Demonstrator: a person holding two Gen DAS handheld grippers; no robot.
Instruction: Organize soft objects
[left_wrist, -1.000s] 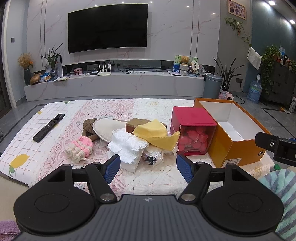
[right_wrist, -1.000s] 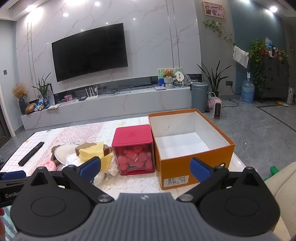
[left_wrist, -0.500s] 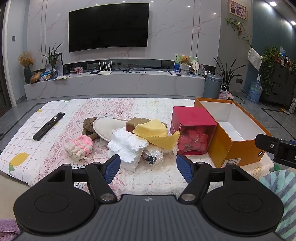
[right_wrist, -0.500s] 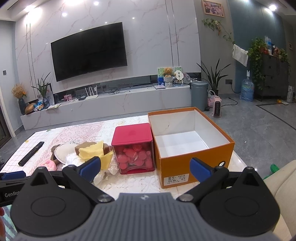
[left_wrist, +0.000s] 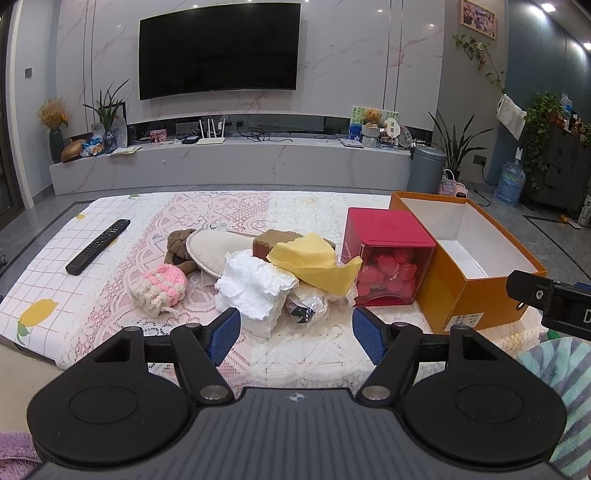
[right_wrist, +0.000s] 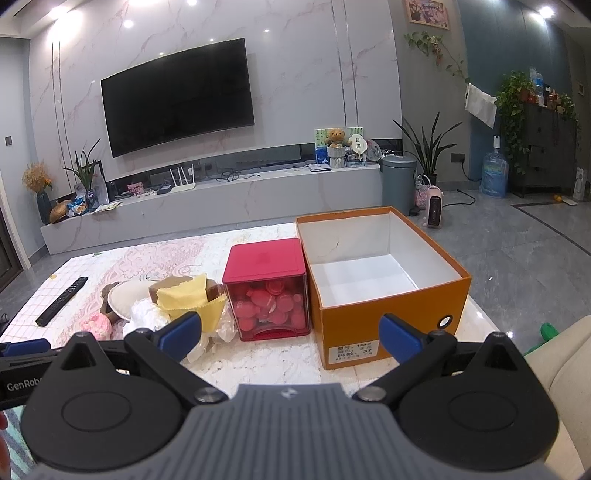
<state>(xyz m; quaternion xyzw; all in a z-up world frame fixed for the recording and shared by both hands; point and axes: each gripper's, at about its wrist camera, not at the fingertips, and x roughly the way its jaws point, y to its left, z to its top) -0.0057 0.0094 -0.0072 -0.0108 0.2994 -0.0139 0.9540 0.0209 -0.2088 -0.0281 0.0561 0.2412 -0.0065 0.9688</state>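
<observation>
Your left claw (left_wrist: 296, 331) was wide open and held nothing. The pile of soft things (left_wrist: 255, 269) lay on the table (left_wrist: 258, 210) just past it, at 12 o'clock, with the white cloth (left_wrist: 255, 290) nearest. Your right claw (right_wrist: 290, 334) was wide open too, with the orange box (right_wrist: 384, 295) ahead at 1 o'clock and the red box (right_wrist: 267, 290) at 12. Since a second ago, almost nothing had moved; both claws stayed spread. The table wore a pink lace cover. A big TV (left_wrist: 218, 50) hung on the far wall.
</observation>
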